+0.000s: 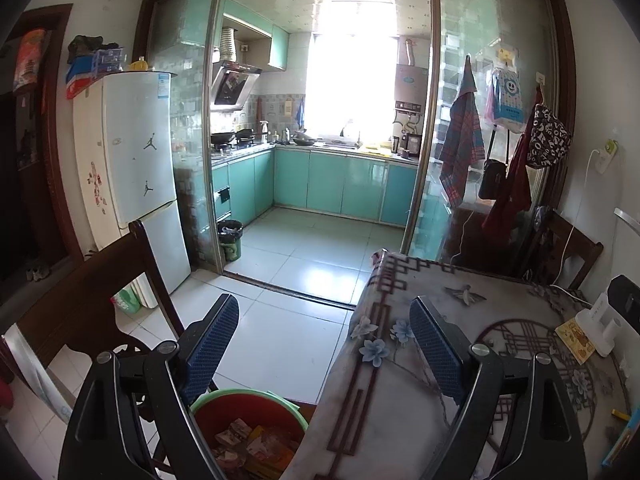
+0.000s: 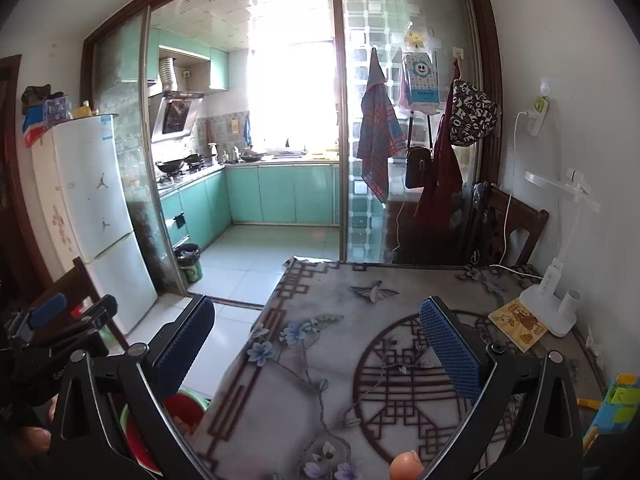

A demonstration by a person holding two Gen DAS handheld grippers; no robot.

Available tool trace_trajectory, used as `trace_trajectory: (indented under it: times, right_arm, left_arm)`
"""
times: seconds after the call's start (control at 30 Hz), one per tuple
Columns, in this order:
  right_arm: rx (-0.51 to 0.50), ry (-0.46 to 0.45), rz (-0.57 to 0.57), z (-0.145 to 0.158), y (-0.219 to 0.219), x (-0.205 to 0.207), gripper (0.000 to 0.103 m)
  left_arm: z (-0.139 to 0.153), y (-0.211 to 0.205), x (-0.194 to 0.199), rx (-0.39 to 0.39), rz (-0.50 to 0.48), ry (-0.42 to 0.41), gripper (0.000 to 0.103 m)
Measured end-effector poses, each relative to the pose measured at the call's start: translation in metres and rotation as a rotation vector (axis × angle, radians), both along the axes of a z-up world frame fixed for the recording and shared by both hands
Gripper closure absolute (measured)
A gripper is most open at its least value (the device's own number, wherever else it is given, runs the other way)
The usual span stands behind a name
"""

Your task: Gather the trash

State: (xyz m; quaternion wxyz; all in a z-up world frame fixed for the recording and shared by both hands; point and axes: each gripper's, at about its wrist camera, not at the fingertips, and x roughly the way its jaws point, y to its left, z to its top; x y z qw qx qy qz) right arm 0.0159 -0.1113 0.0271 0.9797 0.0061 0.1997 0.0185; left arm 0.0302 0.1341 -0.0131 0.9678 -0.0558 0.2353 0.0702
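Note:
A red bin with a green rim point(image 1: 200, 402) stands on the floor at the table's left edge, with several crumpled wrappers point(image 1: 240, 438) inside. My left gripper point(image 1: 324, 344) hangs above the bin and the table corner, open, with nothing between its blue pads. My right gripper point(image 2: 318, 346) is over the flower-patterned tablecloth point(image 2: 320, 392), open and empty too. In the right wrist view the bin point(image 2: 182, 404) shows beside the left finger, and the left gripper point(image 2: 74, 310) is at the far left.
A white desk lamp point(image 2: 548, 304), a yellow picture card point(image 2: 518, 322) and a small yellow piece point(image 2: 588, 402) lie at the table's right side. Dark wooden chairs point(image 1: 100, 280) stand left and behind. Beyond are a white fridge point(image 1: 132, 152) and a kitchen bin point(image 1: 231, 240).

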Motion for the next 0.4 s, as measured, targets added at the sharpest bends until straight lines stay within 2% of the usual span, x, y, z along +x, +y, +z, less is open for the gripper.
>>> trace_trajectory:
  times: [0.23,0.4]
  right_arm:
    - [0.008,0.017,-0.018,-0.004,-0.013,0.001,0.0]
    - [0.032,0.05,-0.045,-0.015,-0.034,0.005,0.0]
  left_arm:
    - [-0.003,-0.013,0.007,0.0,-0.03,0.012,0.015]
    - [-0.013,-0.04,0.018,0.012,-0.085,0.035,0.015]
